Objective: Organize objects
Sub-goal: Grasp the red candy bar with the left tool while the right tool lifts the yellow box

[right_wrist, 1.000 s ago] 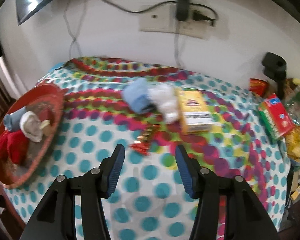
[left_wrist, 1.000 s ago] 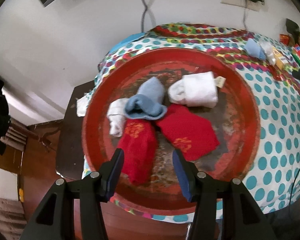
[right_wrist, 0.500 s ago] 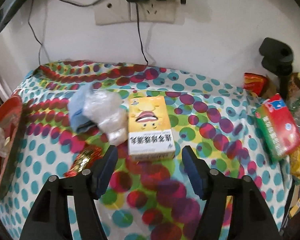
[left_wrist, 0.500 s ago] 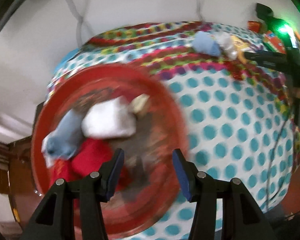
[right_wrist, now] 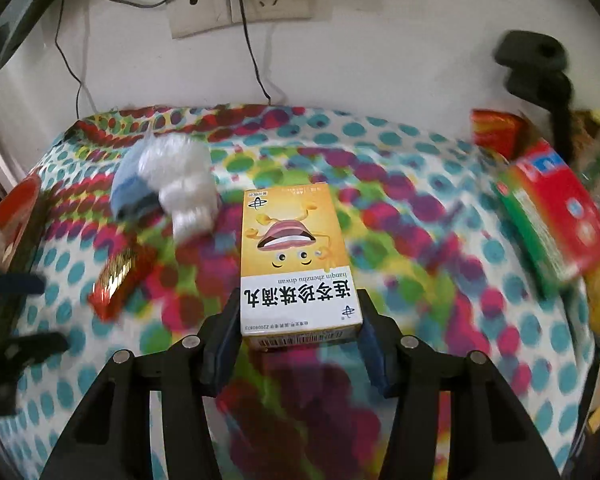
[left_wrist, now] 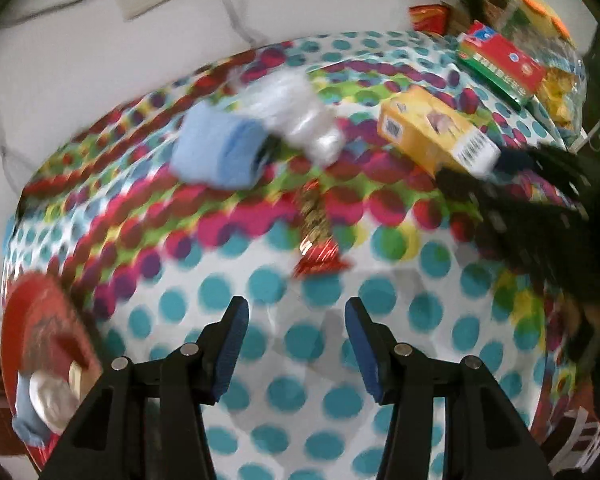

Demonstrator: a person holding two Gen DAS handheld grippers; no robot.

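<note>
Several socks already sit in red tray (left_wrist: 40,320) at 8 o'clock; blue sock (left_wrist: 220,152), white sock (left_wrist: 300,120) and wrapper (left_wrist: 318,240) remain on desk (left_wrist: 420,320). Right gripper (right_wrist: 296,320) fingers closing around yellow box (right_wrist: 296,256), dead centre. Left gripper (left_wrist: 296,336) fingers released, empty.

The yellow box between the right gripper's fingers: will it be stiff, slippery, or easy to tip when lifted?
The yellow box looks like thin printed carton, so probably stiff but crushable. The closing right gripper holds only its near end, so the far end may sag. Its glossy face might slip on the pads.
</note>
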